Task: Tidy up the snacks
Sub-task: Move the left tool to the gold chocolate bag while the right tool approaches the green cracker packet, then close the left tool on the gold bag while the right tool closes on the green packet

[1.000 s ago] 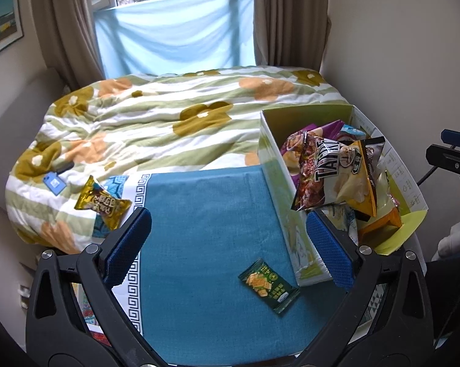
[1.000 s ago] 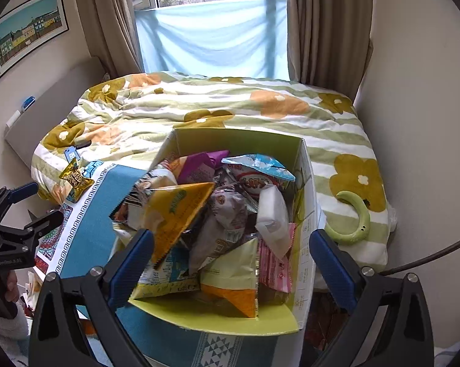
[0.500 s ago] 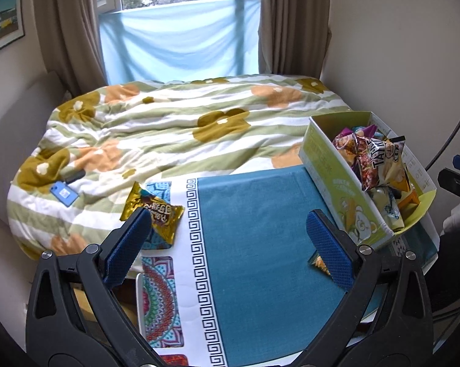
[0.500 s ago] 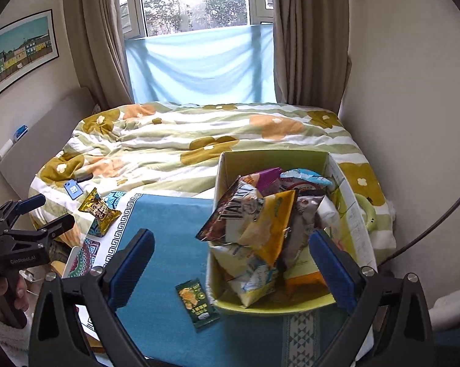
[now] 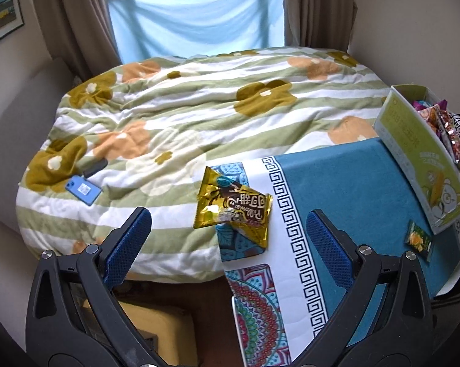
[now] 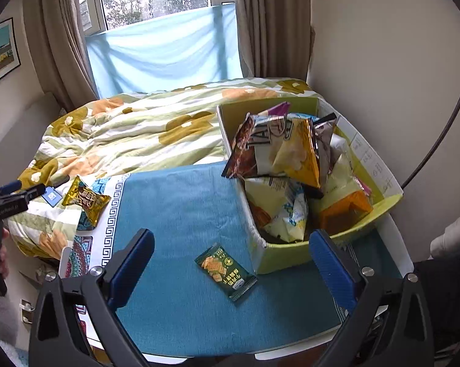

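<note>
The gold packet (image 5: 233,211) lies flat at the bench's (image 5: 346,189) bed-side edge, well apart from the snack box (image 6: 285,253), directly ahead of the left gripper (image 5: 228,241), whose fingers stand apart, empty. It is judged light, crinkly and slippery; a crimped end seam offers the best hold. The right gripper (image 6: 230,263) likewise gapes over the green packet (image 6: 225,270) just beside the box. The box's lower contents are hidden.

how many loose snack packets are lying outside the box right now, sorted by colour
Gold packet: 1
Green packet: 1
Total outside the box: 2
</note>
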The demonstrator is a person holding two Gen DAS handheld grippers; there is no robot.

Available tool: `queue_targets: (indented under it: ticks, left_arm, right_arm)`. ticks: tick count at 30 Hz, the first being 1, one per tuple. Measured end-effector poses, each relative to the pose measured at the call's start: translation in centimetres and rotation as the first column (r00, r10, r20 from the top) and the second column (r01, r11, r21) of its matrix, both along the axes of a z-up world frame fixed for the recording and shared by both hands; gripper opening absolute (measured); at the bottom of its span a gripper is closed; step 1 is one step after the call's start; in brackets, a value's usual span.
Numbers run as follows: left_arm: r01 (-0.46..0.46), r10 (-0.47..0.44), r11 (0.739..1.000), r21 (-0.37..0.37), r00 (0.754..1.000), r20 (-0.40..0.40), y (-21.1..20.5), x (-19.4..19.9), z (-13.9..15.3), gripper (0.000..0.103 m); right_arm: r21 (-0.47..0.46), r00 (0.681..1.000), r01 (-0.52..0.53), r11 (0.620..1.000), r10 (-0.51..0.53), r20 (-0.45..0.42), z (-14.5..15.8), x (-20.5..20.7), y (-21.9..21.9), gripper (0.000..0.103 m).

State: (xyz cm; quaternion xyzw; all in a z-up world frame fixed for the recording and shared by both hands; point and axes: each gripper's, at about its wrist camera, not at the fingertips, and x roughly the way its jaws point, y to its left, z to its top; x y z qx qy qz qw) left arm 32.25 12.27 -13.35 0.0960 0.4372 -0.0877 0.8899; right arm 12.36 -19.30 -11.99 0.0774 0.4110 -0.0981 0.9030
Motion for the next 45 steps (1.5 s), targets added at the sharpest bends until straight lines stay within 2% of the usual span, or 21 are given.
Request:
queue_targets:
  ticks: [6,11,16,22,27,31,33,39,45]
  left_arm:
    - [0.024,-0.027,0.999,-0.031,0.995,-0.096,0.9,5.0,-5.4,0.1]
    - [0.052,-0.058,0.998,-0.048,0.989,-0.137,-0.2,6.9,-8.4,0.1]
    - [0.067,-0.069,0.998,-0.017,0.985,-0.156,-1.1,8.1,-10.3,0.1]
    - [0.097,-0.092,0.995,0.025,0.984,-0.156,-2.3,8.9,-11.1,0.1]
    - [0.13,-0.123,0.991,0.03,0.977,-0.173,-3.7,8.6,-11.5,0.091]
    - [0.146,-0.14,0.989,0.023,0.974,-0.18,-4.5,8.0,-11.5,0.09]
    - [0.152,-0.147,0.988,0.015,0.972,-0.186,-4.8,7.7,-11.5,0.09]
    - [0.177,-0.175,0.984,-0.005,0.964,-0.202,-5.8,6.4,-11.6,0.09]
    - [0.209,-0.207,0.978,-0.012,0.957,-0.204,-6.5,5.2,-11.7,0.09]
  right_arm:
    - [0.019,0.997,0.037,0.999,-0.036,-0.075,-4.8,0.3,0.7,0.101]
    - [0.071,0.991,0.07,0.995,-0.061,-0.116,-8.7,1.4,0.0,0.101]
    - [0.052,0.99,0.066,0.996,-0.059,-0.13,-11.5,2.4,-0.4,0.101]
    - [0.035,0.984,0.063,0.997,-0.056,-0.172,-14.6,3.3,-1.1,0.101]
    - [0.045,0.981,0.051,0.998,-0.042,-0.191,-16.0,3.3,-1.6,0.101]
    - [0.092,0.979,0.03,0.995,-0.011,-0.205,-16.8,3.2,-1.5,0.101]
    - [0.113,0.978,0.0,0.994,0.023,-0.207,-17.0,3.2,-0.9,0.101]
    - [0.097,0.969,-0.135,0.986,0.152,-0.197,-16.7,3.3,2.1,0.101]
    - [0.07,0.953,-0.226,0.972,0.235,-0.192,-16.7,3.6,3.3,0.101]
